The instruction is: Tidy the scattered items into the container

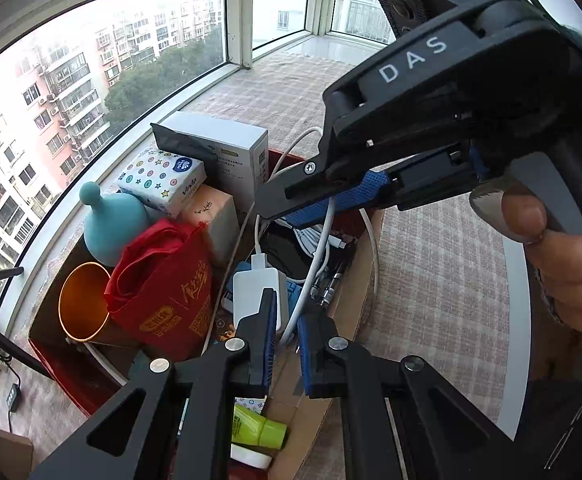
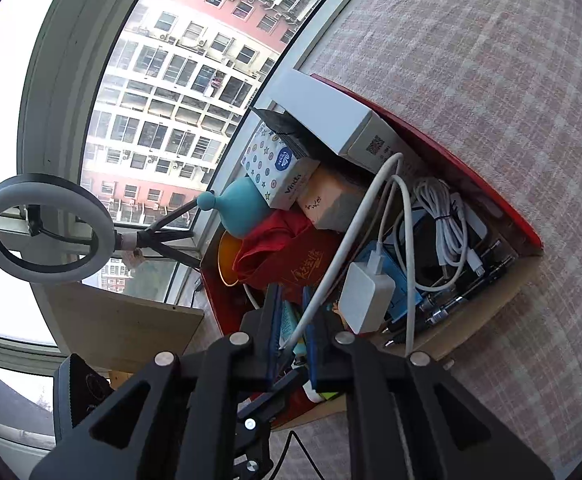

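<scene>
The white charger [image 2: 365, 300] and most of its cable [image 2: 347, 240] already lie in the red container [image 2: 431, 148], among the tissue pack, red bag and teal bottle. One run of the cable passes between my right tongs [image 2: 293, 344], which stand slightly apart. My left tongs [image 1: 283, 344] look nearly together on nothing, and no loose items show on the checked cloth [image 2: 491, 60], so I judge the task nearly done.
</scene>
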